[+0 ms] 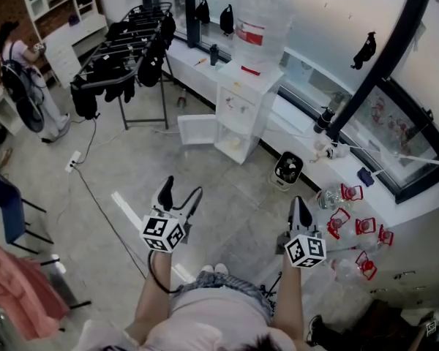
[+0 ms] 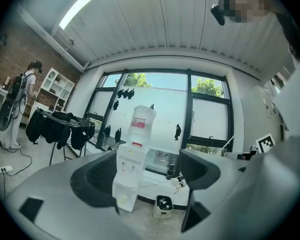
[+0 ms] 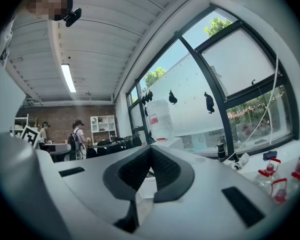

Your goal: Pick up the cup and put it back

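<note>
- Cup [image 1: 235, 143], seemingly the pale thing in the open cabinet of the water dispenser [image 1: 243, 101], sits well apart from both tongs.
- Left tongs [image 2: 148, 176] gape empty; right tongs [image 3: 150, 166] are pressed together, empty.
- Step closer, keep the left tongs level, and centre the cup before closing.
- Head view shows the floor [image 1: 227, 189] left to cross; gripper views show the jaws' gaps.

Pale item [image 1: 235, 143] in dispenser [image 1: 243, 93] cabinet — too small to tell

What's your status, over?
Left gripper open, empty. Right gripper shut, empty. Cup not made out; water dispenser ahead, lower door open. Nothing seen blocking the way.
</note>
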A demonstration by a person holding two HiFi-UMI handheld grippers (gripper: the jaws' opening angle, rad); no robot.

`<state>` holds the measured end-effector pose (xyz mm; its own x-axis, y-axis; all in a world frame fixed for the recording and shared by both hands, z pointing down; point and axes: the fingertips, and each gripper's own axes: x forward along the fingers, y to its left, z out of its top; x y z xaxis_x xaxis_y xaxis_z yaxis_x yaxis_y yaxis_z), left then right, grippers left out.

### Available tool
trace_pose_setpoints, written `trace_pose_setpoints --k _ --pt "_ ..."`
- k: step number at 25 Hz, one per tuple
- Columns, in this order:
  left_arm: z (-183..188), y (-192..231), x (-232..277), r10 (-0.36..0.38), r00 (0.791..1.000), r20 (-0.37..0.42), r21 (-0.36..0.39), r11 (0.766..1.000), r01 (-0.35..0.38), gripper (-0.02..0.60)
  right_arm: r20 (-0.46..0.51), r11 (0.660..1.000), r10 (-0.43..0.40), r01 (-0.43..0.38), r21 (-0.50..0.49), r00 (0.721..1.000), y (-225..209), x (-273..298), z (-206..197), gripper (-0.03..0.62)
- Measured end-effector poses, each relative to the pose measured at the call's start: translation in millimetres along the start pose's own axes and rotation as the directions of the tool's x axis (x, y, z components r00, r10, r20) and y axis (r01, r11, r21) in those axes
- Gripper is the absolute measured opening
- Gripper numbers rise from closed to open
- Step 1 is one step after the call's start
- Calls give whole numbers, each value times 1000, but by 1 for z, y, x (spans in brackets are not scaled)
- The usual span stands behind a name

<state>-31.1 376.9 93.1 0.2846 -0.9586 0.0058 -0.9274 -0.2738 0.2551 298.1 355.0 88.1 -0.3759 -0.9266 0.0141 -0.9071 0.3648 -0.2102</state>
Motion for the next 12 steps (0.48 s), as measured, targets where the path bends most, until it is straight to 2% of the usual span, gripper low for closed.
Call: trace_pose_setpoints --k 12 --pt "1 10 -4 -14 1000 17 37 999 14 376 23 1000 -10 10 11 1000 9 -6 -11 17"
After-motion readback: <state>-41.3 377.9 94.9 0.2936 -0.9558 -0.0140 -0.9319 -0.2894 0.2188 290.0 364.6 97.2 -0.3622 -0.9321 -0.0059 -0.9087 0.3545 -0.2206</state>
